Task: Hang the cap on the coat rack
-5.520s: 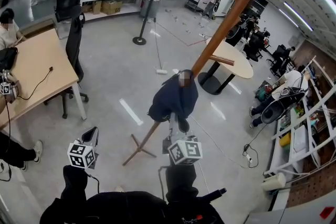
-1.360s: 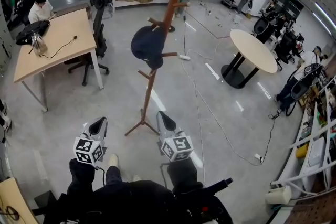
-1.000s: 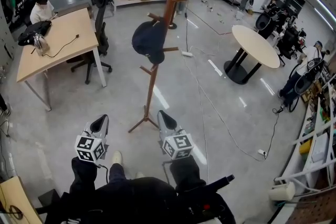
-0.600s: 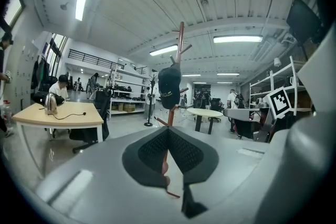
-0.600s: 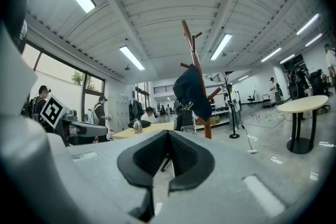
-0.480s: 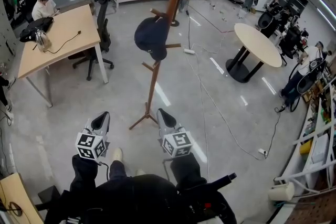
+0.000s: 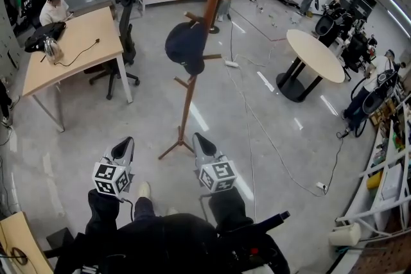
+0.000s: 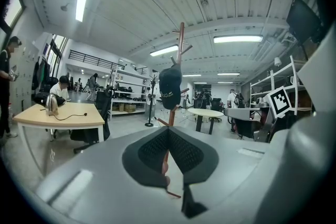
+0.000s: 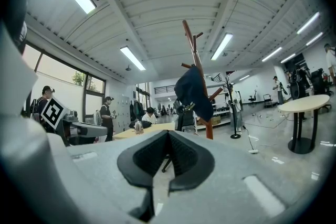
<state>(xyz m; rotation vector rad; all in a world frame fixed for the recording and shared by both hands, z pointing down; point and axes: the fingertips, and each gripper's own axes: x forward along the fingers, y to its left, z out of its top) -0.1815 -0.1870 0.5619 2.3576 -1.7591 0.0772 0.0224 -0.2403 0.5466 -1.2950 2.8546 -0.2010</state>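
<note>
A dark navy cap hangs on a side peg of the tall wooden coat rack, which stands on the grey floor ahead of me. Nothing touches the cap. My left gripper and right gripper are held low near my body, well short of the rack's feet, both shut and empty. The left gripper view shows the cap on the rack beyond the closed left gripper. In the right gripper view the cap hangs past the closed right gripper.
A wooden desk with a kettle and a seated person stands at the left, with an office chair beside it. A round table is at the right. Cables trail over the floor. Metal shelving lines the right edge.
Several seconds ago my right gripper was close under the cap at the rack; both grippers now sit back from it and the cap stays hanging. Over the last second nothing visibly moved.
</note>
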